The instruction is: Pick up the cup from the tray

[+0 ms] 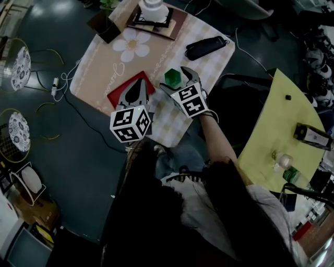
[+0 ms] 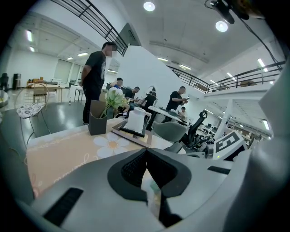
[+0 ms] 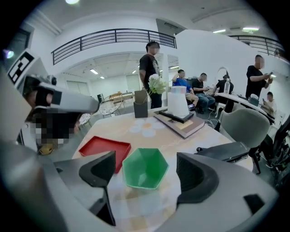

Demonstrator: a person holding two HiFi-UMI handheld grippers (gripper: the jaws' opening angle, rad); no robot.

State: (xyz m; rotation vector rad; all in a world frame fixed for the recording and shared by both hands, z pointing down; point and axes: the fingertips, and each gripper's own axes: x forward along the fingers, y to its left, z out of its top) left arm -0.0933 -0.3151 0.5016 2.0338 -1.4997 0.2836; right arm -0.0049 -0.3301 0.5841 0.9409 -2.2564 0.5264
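Note:
The green hexagonal cup [image 1: 172, 77] stands upright on the checked tablecloth, just right of the red tray [image 1: 117, 96] and not in it. My right gripper [image 1: 178, 81] is open, one jaw on each side of the cup. In the right gripper view the cup [image 3: 146, 168] sits between the dark pads [image 3: 100, 171] with a gap on both sides, and the tray [image 3: 102, 149] lies to its left, empty. My left gripper [image 1: 136, 86] hovers over the tray's near half. In its own view the left gripper [image 2: 146, 166] has its jaws together with nothing held.
A black case [image 1: 207, 47] lies on the table's right side. A white jug on a wooden board [image 1: 154, 13] and a dark flower pot [image 1: 107, 25] stand at the far end. A yellow table [image 1: 271, 135] is at the right. Cables [image 1: 57, 83] trail on the floor at left.

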